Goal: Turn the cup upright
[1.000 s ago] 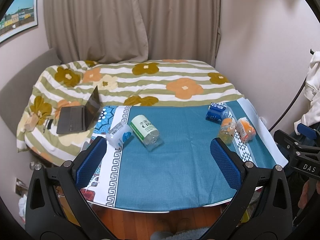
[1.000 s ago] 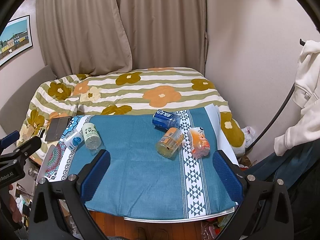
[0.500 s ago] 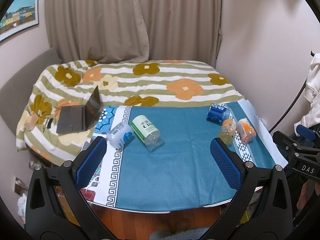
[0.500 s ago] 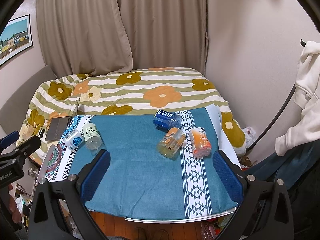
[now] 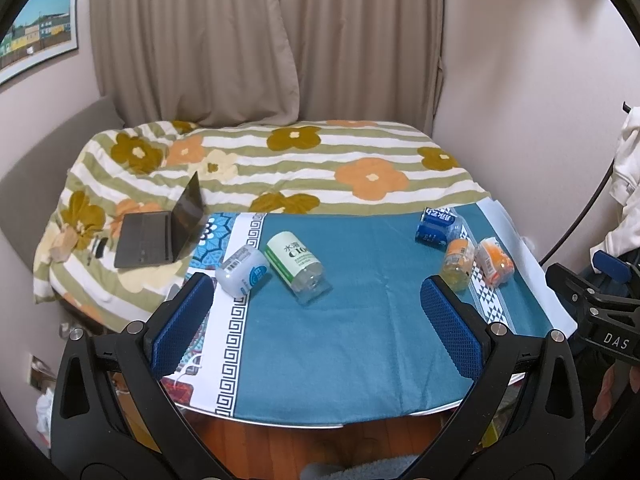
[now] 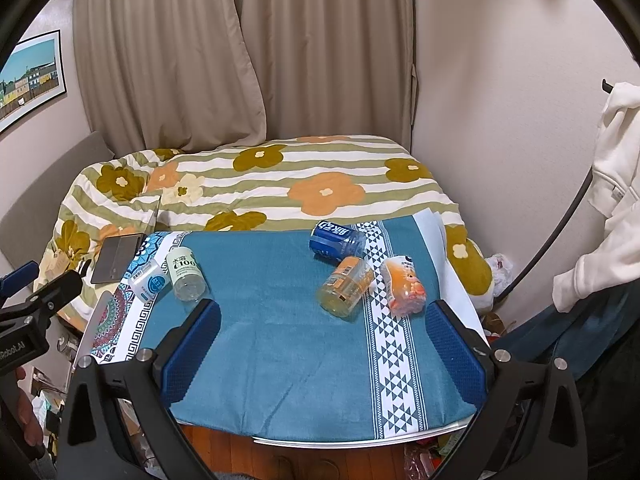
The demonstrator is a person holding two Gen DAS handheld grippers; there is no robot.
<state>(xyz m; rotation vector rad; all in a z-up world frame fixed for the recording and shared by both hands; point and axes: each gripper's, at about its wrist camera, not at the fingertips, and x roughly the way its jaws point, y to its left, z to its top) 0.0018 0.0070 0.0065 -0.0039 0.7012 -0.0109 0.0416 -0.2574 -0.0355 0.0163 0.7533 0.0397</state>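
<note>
Five cups lie on their sides on the blue cloth (image 6: 280, 340): the amber cup (image 6: 345, 286) at its right part, long axis slanting with the mouth toward the near edge. It lies ahead of the right gripper (image 6: 322, 344), the nearer one, fingers wide and empty. The left gripper (image 5: 320, 320), also wide and empty, faces the green-label cup (image 5: 294, 266) at the cloth's left.

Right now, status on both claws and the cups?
Left claw open, empty. Right claw open, empty. All five cups on their sides on the blue cloth, none touched. Approach unobstructed.

tablecloth (image 5: 360, 320): matt woven cloth | cups (image 6: 346, 286): glossy clear plastic (labelled) | floor (image 6: 240, 452): wood
</note>
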